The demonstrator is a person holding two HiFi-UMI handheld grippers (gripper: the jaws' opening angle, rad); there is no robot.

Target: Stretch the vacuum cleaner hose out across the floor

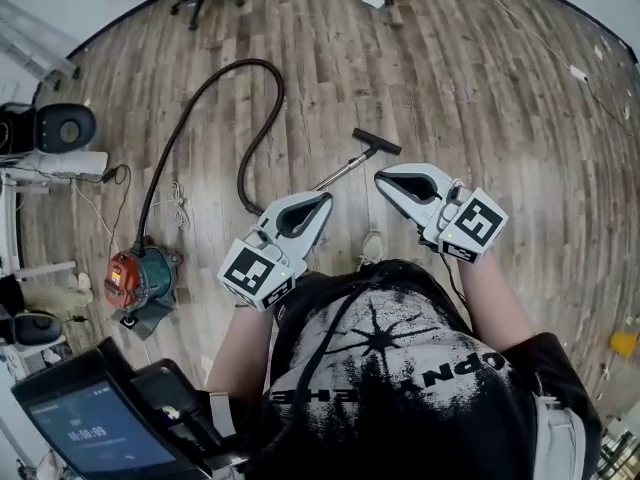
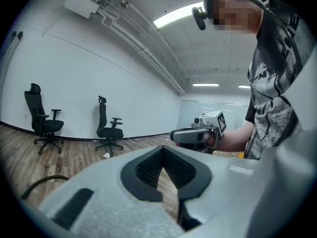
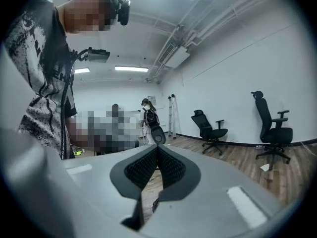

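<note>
Your left tongs (image 1: 318, 204) and your right tongs (image 1: 388, 180) are in front of your chest in the head view. They are side by side, apart from each other, and above the wooden floor (image 1: 500, 98). Both are closed and carry nothing. The black hose (image 1: 245, 62) lies on the floor ahead of you, and neither tool touches it. It starts at the red and teal vacuum cleaner (image 1: 140, 276) on your left, runs away from you, bends in an arch and comes back toward your left tongs. There it joins a metal wand (image 1: 345, 168) with a black floor nozzle (image 1: 376, 142) at its far end.

In the left gripper view, the left tongs (image 2: 162, 152) have their jaws together and nothing is between them. Beyond them you see the right tongs (image 2: 190, 135) in your hand and two office chairs (image 2: 44, 120) by the white wall. A short piece of the hose (image 2: 42, 182) shows on the floor at the lower left.

In the right gripper view, the right tongs (image 3: 157, 150) are also closed and empty. Two office chairs (image 3: 210, 128) stand by the wall on the right.
</note>
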